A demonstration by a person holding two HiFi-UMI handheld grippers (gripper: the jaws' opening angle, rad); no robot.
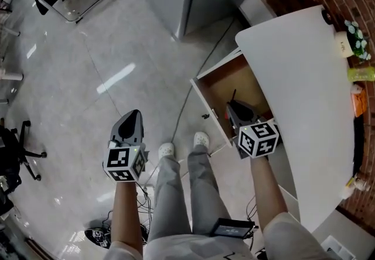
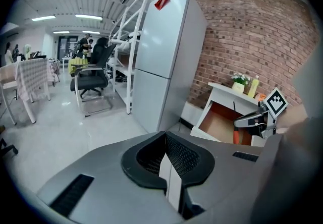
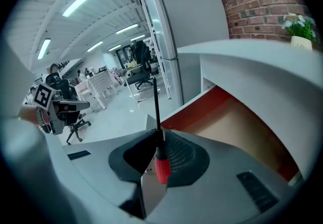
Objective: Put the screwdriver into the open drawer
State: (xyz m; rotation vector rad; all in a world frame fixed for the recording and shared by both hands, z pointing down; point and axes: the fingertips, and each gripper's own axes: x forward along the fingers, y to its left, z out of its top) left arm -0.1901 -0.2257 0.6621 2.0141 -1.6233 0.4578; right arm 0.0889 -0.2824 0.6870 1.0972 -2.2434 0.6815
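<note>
My right gripper [image 3: 157,160] clamps a screwdriver [image 3: 161,166] by its red handle, and the thin black shaft points up and away past the jaws. In the head view, this gripper hangs over the open drawer [image 1: 225,83], which is pulled out from under a white desk [image 1: 304,89]. My left gripper [image 2: 169,170] has its jaws pressed together with nothing between them. It sits well apart from the drawer, above the pale floor [image 1: 88,65] beside my legs.

Two tongs [image 1: 132,116] [image 1: 232,108], one screwdriver [image 3: 160,161], one open drawer [image 1: 225,85], one white desk [image 1: 299,89], one fridge [image 2: 161,61].
</note>
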